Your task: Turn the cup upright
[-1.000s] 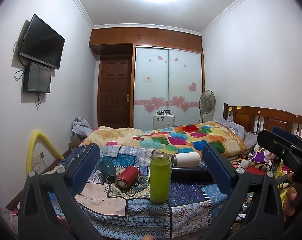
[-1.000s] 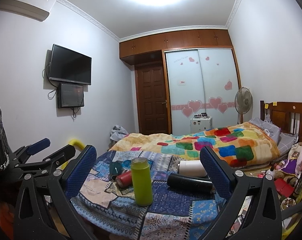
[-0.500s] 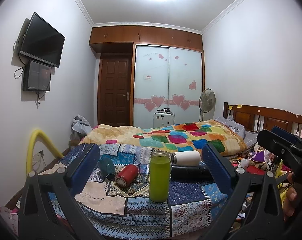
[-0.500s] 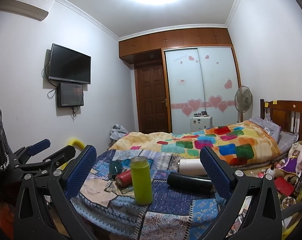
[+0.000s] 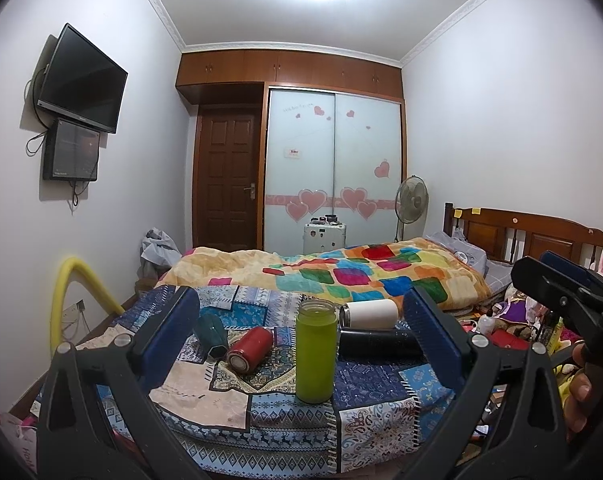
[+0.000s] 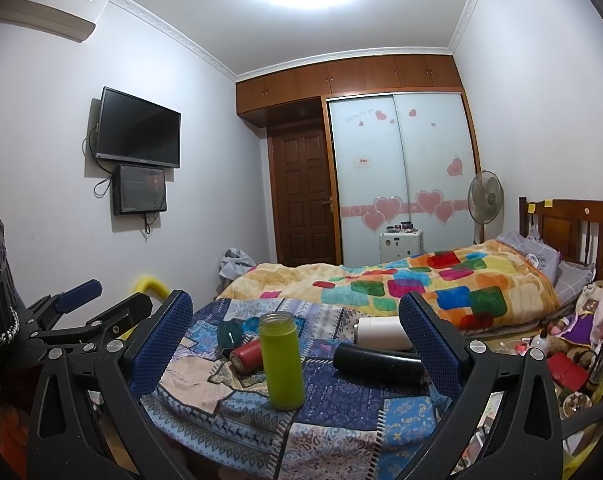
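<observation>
Looking along the left gripper [image 5: 299, 340], its blue fingers [image 5: 173, 328] stand wide apart and empty. A green cup [image 5: 316, 350] stands upright on the patchwork cloth [image 5: 205, 396] between them; a red cup [image 5: 249, 349], a teal cup [image 5: 210, 330], a white cup [image 5: 369, 314] and a black cup [image 5: 377, 343] lie on their sides behind it, long axes roughly crosswise.

From the right gripper [image 6: 295, 340], equally spread and empty, the black cup [image 6: 377, 364] lies nearest its right finger. Which cup is meant is unclear; the teal cup [image 6: 230, 332] is half hidden.
</observation>
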`<state>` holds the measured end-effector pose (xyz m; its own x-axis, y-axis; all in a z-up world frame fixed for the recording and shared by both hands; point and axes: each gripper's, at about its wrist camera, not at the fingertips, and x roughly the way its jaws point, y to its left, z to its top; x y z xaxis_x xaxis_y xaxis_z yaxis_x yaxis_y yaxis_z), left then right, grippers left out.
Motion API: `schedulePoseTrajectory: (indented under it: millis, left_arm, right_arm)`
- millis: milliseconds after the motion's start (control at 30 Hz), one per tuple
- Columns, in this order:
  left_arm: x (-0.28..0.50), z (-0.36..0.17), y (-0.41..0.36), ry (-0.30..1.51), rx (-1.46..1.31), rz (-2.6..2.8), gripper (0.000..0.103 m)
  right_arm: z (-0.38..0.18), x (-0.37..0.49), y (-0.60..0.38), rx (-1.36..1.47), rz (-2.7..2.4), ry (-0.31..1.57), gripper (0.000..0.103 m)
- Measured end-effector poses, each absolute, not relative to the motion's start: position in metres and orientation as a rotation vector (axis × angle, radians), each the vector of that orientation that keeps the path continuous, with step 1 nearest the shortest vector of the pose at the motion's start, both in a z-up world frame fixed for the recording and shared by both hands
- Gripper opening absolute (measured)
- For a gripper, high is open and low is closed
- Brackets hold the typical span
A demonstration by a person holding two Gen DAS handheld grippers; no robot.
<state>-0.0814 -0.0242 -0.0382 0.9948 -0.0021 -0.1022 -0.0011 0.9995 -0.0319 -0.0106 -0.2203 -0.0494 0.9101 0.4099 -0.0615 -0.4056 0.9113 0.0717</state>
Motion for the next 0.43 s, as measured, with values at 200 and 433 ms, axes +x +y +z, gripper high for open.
schedulePoseTrajectory:
  millis: [200, 433]
  left_arm:
    - [-0.0809, -0.0378, -0.0244, 0.104, -0.034, -0.004, 0.103]
    - [-0.081, -0.0383, -0.025, 0.107, -0.033, -0.01, 0.103]
  right_arm:
    - [-0.0495, -0.0097, -0.2201, 0.059, 0.421, 0.077, 0.103]
    - [-0.0496, -0.0094, -0.22, 0.06, 0.421, 0.079, 0.103]
